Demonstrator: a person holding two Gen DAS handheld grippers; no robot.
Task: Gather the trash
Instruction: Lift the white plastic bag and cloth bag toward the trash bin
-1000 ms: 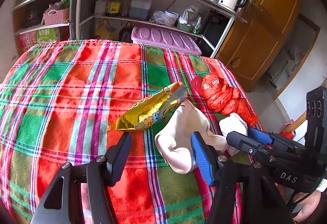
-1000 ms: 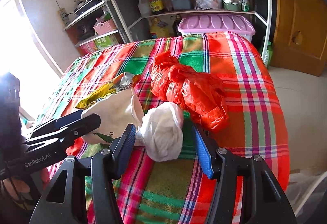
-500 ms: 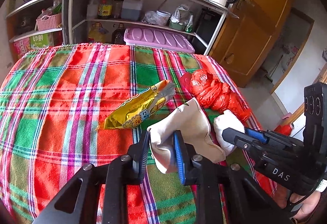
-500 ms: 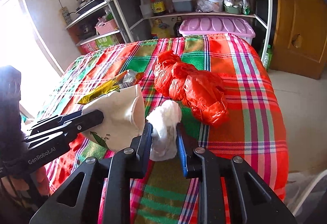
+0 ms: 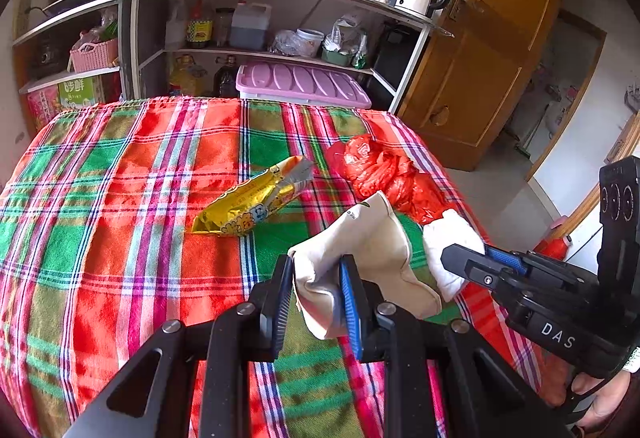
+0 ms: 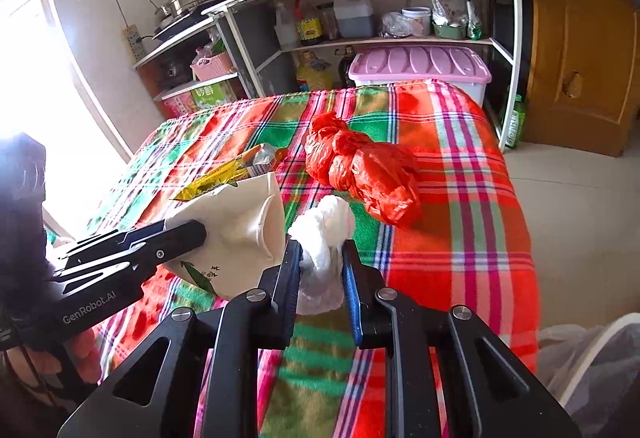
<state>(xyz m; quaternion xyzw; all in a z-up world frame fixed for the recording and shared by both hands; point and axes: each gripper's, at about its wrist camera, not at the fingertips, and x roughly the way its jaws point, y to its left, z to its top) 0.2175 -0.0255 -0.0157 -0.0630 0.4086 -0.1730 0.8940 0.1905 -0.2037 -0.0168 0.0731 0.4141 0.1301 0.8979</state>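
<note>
Bench (image 5: 120,238), plaid cloth: carries all the trash; nothing on it has shifted since a second ago except the two pieces now being taken.

Red bag (image 5: 384,174), crumpled plastic, right half of the bench: untouched, same spot as before. Not yet collected.

Cream bag (image 5: 372,238), soft cloth or paper pouch with a small leaf print: a second ago it lay flat between wide-spread jaws; now its near edge is bunched and raised off the cloth. Taken up.

Gold wrapper (image 5: 248,206), foil snack packet, middle of the bench, just beyond the cream bag: unmoved. Not yet collected.

White wad (image 6: 324,230), crumpled tissue or thin plastic, between the cream bag and the red bag: formerly a loose lump between open jaws, now squeezed narrow.

Left gripper (image 5: 316,298): jaws pressed in on the cream bag's near edge, pinching it; they stood wide a second ago.

Right gripper (image 6: 320,270): jaws closing on the white wad, which sits between them and is already compressed by the pads.

Reading: both grasps look made, so two of four pieces are in hand. No bin is plainly seen; a pale sack at the lower right of the right wrist view may be one, cannot tell.
</note>
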